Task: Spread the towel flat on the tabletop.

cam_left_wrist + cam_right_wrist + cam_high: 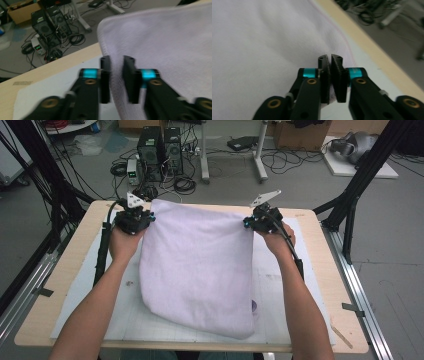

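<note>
A pale lilac towel (200,265) lies folded on the white mat (305,285), and its far edge is raised off the table. My left gripper (149,217) holds the far left corner. In the left gripper view a thick fold of the towel (162,37) fills the gap between the jaws of the left gripper (116,60). My right gripper (248,222) holds the far right corner. In the right gripper view its jaws (330,57) stand almost together, pinching the hem of the towel (262,37).
The mat lies on a wooden table (35,320). A small purple thing (254,306) peeks out under the towel's near right corner. Beyond the far edge are computer towers (160,147), cables and a white stand (232,160). Black frame posts (365,175) flank the table.
</note>
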A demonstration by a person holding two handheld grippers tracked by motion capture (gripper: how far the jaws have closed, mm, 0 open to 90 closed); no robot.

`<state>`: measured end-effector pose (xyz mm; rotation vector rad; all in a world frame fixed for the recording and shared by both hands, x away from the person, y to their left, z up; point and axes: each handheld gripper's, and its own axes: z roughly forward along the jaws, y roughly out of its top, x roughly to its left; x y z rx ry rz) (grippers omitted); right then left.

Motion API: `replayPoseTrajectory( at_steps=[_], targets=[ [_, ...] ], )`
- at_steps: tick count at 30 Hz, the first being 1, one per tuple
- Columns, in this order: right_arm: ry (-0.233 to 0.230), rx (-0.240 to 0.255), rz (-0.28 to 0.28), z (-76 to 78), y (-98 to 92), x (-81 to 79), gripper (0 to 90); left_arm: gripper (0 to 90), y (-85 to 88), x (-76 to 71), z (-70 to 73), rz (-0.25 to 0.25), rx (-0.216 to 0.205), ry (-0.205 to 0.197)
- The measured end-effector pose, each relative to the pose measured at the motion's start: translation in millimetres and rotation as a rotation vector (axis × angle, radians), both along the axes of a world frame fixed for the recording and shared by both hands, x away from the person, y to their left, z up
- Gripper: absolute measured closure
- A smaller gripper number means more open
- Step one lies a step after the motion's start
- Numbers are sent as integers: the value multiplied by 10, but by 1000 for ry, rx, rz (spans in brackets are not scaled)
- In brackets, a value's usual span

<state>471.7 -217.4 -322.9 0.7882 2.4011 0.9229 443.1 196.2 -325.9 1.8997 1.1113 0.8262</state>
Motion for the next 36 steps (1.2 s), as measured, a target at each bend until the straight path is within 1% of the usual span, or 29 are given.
replayPoseTrajectory(
  at_steps=[1, 2, 3, 4, 5, 6, 7, 9, 10, 11, 12, 13, 14, 15, 17, 19, 20, 21, 22, 23, 24, 25, 26, 27, 29, 30, 33, 34, 36],
  targets=[
    [11, 11, -36, -18, -17, 64, 690, 661, 21, 20, -26, -4, -5, 13],
    [76, 38, -47, -122, -11, 122, 633, 633, 42, 31, -69, -12, -16, 45],
    [97, 32, -41, -180, 9, 119, 622, 616, 60, 36, -121, -27, -17, 82],
    [97, 42, -26, -242, 32, 87, 622, 615, 67, 10, -187, -40, -15, 93],
    [97, 42, -26, -242, 32, 87, 622, 615, 75, -18, -238, -48, -12, 93],
    [130, 49, 0, -350, 65, 26, 591, 613, 87, -63, -322, -63, -25, 111],
    [130, 49, 0, -350, 65, 26, 591, 613, 93, -101, -387, -83, -35, 133],
    [159, 50, 25, -427, 98, -65, 567, 604, 86, -198, -497, -110, -28, 148],
    [196, 37, 31, -445, 122, -98, 538, 602, 84, -251, -546, -126, -40, 154],
    [230, 37, 44, -445, 141, -146, 526, 598, 78, -295, -586, -147, -38, 169],
    [239, 41, 59, -433, 158, -203, 526, 585, 73, -343, -619, -158, -36, 181],
    [213, 46, 70, -413, 167, -282, 528, 568, 70, -389, -645, -174, -36, 193],
    [175, 76, 92, -394, 165, -367, 532, 564, 67, -445, -665, -191, -34, 189],
    [169, 112, 107, -381, 158, -438, 530, 564, 72, -498, -673, -203, -37, 187],
    [180, 140, 124, -371, 133, -588, 526, 559, 86, -608, -680, -222, -43, 189],
    [169, 165, 146, -377, 97, -745, 525, 553, 92, -728, -687, -248, -37, 188],
    [164, 186, 171, -385, 66, -901, 519, 542, 96, -790, -690, -264, -39, 192],
    [164, 197, 184, -400, 58, -979, 514, 537, 100, -856, -695, -278, -38, 190],
    [164, 197, 184, -400, 58, -979, 514, 537, 101, -918, -702, -290, -36, 188],
    [168, 191, 197, -417, 53, -1051, 500, 516, 100, -976, -708, -307, -30, 195],
    [171, 199, 201, -440, 48, -1133, 494, 483, 107, -1042, -722, -318, -33, 192],
    [167, 210, 226, -473, 42, -1200, 491, 469, 127, -1106, -732, -329, -38, 197],
    [176, 206, 241, -498, 40, -1278, 484, 460, 144, -1175, -742, -341, -49, 203],
    [176, 208, 251, -518, 32, -1360, 480, 447, 167, -1246, -750, -358, -53, 193],
    [181, 231, 285, -554, 2, -1502, 476, 438, 201, -1365, -767, -366, -67, 195],
    [183, 233, 288, -567, -11, -1568, 466, 418, 212, -1422, -775, -381, -78, 195],
    [189, 265, 307, -622, -35, -1745, 456, 410, 221, -1560, -793, -421, -91, 199],
    [181, 261, 304, -641, -35, -1795, 449, 407, 218, -1601, -809, -431, -95, 199],
    [191, 260, 319, -686, -19, -1873, 438, 397, 192, -1651, -843, -455, -88, 219]
  ],
)
